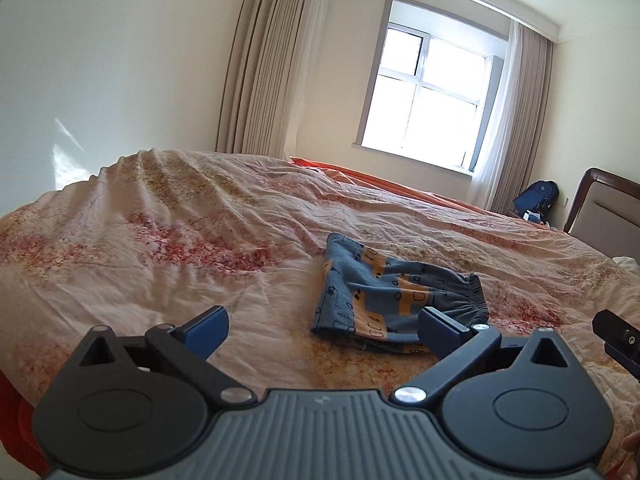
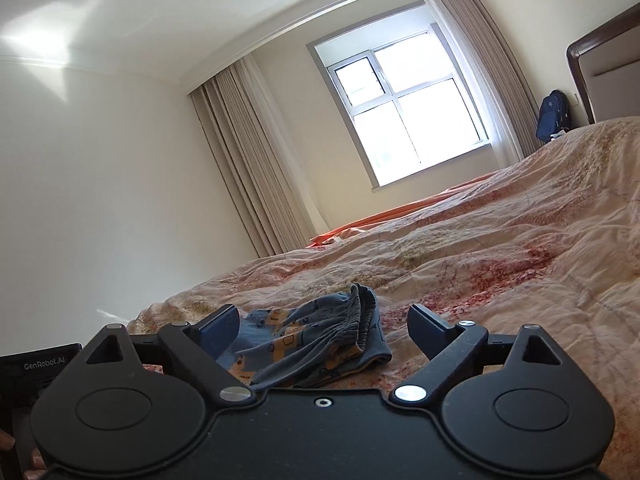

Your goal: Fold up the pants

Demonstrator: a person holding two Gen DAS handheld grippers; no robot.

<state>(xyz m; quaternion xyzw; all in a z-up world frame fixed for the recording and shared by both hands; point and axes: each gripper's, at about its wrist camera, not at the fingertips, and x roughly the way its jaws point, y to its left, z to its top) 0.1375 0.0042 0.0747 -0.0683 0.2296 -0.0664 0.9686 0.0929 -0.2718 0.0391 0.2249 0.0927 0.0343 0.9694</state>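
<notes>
The pants (image 1: 384, 292) are small, blue with yellow and black print, and lie folded in a compact bundle on the bed's floral quilt (image 1: 160, 240). Their elastic waistband faces right in the left wrist view. My left gripper (image 1: 324, 330) is open wide, drawn back from the bundle, nothing between its blue pads; the right pad overlaps the bundle's near corner in the picture only. In the right wrist view the pants (image 2: 320, 340) lie just beyond my right gripper (image 2: 324, 326), which is also open and holds nothing. The right gripper's edge (image 1: 618, 340) shows at the far right of the left wrist view.
The quilt (image 2: 500, 248) covers the whole bed, with an orange sheet (image 1: 384, 184) along the far side. A window (image 1: 432, 96) with beige curtains is behind. A blue backpack (image 1: 536, 196) and a brown headboard (image 1: 600, 204) stand at the right.
</notes>
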